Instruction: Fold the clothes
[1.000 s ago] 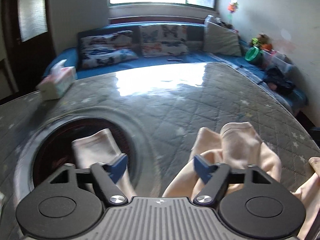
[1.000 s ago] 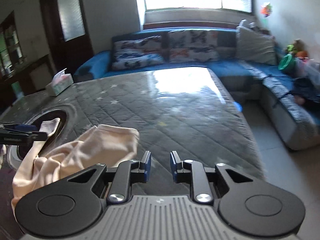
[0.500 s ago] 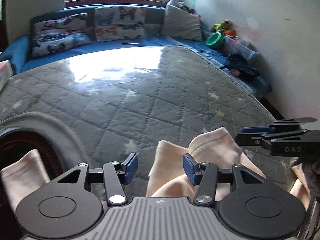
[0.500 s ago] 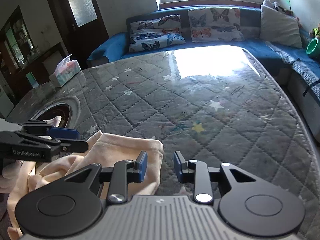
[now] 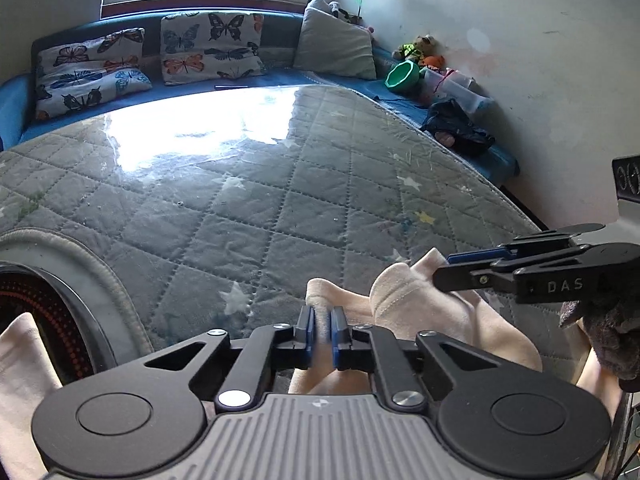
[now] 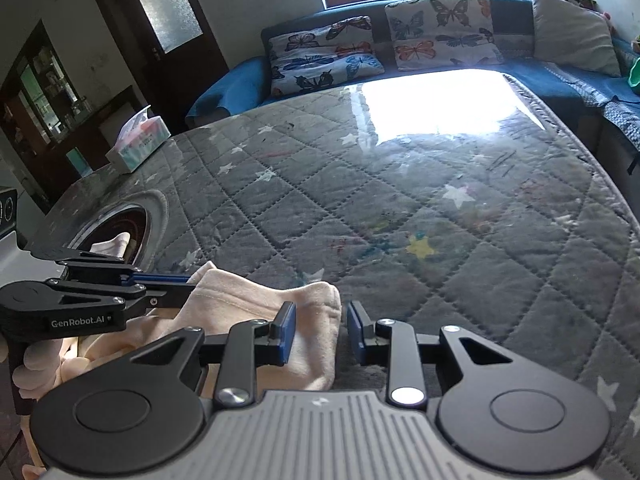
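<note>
A pale pink garment (image 5: 424,320) lies bunched at the near edge of the grey quilted table (image 5: 280,184). My left gripper (image 5: 322,330) is shut on a fold of the garment. My right gripper (image 6: 320,330) is open with the garment's corner (image 6: 308,320) between its fingers. In the left wrist view the right gripper (image 5: 452,270) reaches in from the right over the cloth. In the right wrist view the left gripper (image 6: 188,286) comes in from the left, pinching the cloth.
A round dark recess (image 6: 120,224) in the table at the left holds another pale cloth (image 5: 20,368). A tissue box (image 6: 138,140) stands at the far left. A blue sofa with butterfly cushions (image 6: 384,44) runs behind and to the right of the table.
My left gripper has closed on the garment's fold after moving right. My right gripper has moved left and forward, so the garment's corner now sits between its open fingers.
</note>
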`<state>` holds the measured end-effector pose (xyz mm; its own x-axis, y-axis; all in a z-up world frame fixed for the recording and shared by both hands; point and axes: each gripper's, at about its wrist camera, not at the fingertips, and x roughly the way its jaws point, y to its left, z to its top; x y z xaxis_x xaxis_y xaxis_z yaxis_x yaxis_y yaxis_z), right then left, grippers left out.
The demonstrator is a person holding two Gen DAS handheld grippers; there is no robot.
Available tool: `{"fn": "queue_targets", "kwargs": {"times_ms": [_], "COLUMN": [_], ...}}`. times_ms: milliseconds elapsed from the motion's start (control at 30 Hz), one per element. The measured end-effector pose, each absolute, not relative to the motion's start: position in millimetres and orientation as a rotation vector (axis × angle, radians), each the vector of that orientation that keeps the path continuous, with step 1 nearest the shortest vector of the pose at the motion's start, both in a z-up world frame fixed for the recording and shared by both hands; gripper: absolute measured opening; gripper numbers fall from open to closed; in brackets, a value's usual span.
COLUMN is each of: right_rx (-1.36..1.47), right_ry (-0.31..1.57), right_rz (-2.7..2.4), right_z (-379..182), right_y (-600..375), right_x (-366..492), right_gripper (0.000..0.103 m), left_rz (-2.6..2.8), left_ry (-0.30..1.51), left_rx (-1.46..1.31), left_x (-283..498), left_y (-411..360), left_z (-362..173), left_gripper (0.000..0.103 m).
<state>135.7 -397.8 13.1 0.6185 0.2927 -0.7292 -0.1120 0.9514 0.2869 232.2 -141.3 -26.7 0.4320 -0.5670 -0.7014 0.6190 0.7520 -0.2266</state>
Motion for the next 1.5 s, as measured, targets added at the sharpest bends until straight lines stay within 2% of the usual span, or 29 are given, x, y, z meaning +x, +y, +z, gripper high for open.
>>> {"fn": "queue_targets", "kwargs": {"times_ms": [100, 200, 567, 933, 1033, 1100, 1200, 1433, 1500], "right_rx": [0.194, 0.146, 0.032, -0.013, -0.038, -0.045, -0.045, -0.039, -0.046], "right_ry": [0.868, 0.836, 0.754, 0.735, 0.781, 0.778, 0.781, 0.772, 0.765], "right_rz": [0.232, 0.215, 0.087, 0.016, 0.016, 0.020, 0.028, 0.087, 0.110], "right_z": [14.4, 21.9, 37.3, 16.2, 5.2, 5.7, 11.0, 35.4, 40.8], "right_y": [-392.8, -389.0, -393.9, -387.9, -382.2, -380.7, -380.5, -378.8, -375.3], "right_x": [136.1, 135.5, 162.9, 207.6, 222.1, 223.2, 221.6, 187.2, 171.6], "right_gripper": [0.008, 0.006, 0.005, 0.005, 0.005, 0.007, 0.016, 0.023, 0.030], "left_rz": [-0.723, -0.681, -0.445, -0.346, -0.339, -0.343, -0.336, -0.254, -0.234], "left_ry": [0.822, 0.787, 0.716, 0.704, 0.735, 0.750, 0.752, 0.729, 0.738], "left_rx": [0.072, 0.071, -0.008, -0.058, -0.037, -0.033, -0.063, -0.120, -0.136], "left_x": [230.4, 230.3, 261.0, 292.3, 298.0, 299.6, 295.8, 277.9, 271.3], "left_y": [-139.3, -131.1, -74.3, -49.3, -52.4, -51.6, -42.6, -0.9, 10.6], "left_z": [-24.3, -18.6, -4.4, -12.1, -20.8, -24.4, -20.5, -1.7, -0.8], "left_gripper": [0.004, 0.004, 0.003, 0.003, 0.003, 0.004, 0.008, 0.015, 0.015]}}
